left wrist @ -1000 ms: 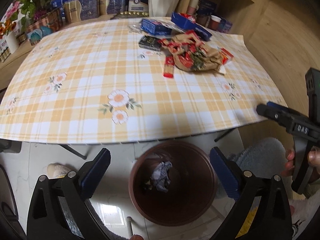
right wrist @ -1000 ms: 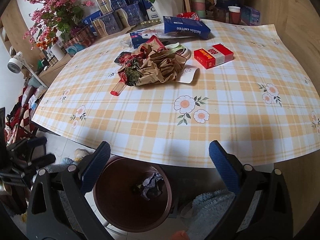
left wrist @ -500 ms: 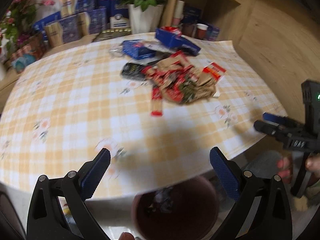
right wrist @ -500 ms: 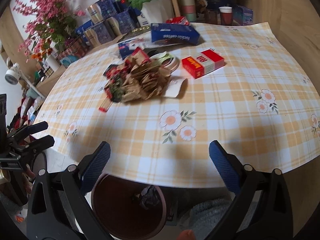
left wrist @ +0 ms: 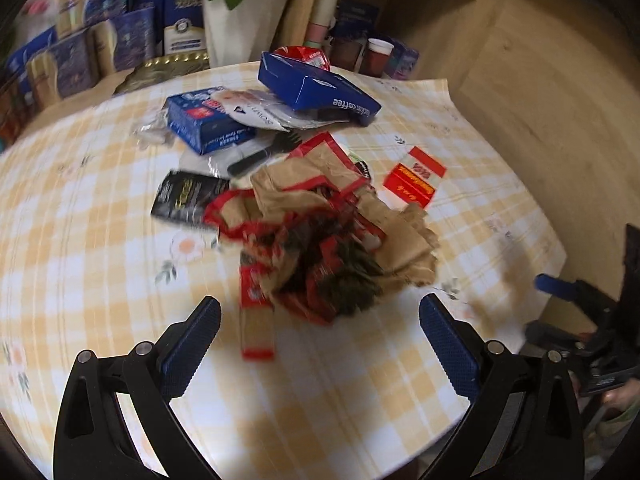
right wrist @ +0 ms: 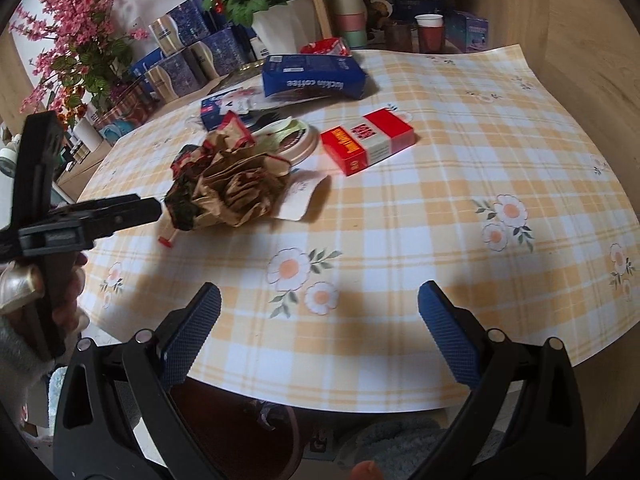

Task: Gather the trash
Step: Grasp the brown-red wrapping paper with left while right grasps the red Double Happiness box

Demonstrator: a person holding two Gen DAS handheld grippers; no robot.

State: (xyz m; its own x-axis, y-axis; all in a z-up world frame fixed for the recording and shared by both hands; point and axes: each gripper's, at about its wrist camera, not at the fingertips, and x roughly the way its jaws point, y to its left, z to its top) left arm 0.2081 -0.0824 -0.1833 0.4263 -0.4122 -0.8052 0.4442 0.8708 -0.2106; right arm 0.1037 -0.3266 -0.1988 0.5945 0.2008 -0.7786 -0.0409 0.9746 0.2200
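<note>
Crumpled brown-paper bag with red trim (left wrist: 332, 240) mid-table on a yellow plaid floral tablecloth (left wrist: 100, 248) — creased, lumpy, long axis running from near left to far right in the left view. Left gripper (left wrist: 320, 322) spread wide, empty, facing it. Right gripper (right wrist: 319, 308) likewise apart, empty — hovering over the table edge.

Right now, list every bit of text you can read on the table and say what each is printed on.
"luckin coffee": side of the blue box, seen upside down in both views.
"60": end of the red pack; its yellow lettering is too small to read.
Blue carton: print too blurred to read.
Black packet: blurred, unreadable.
Crumpled bag: nothing legible.
Shelf boxes behind: too small to read.
</note>
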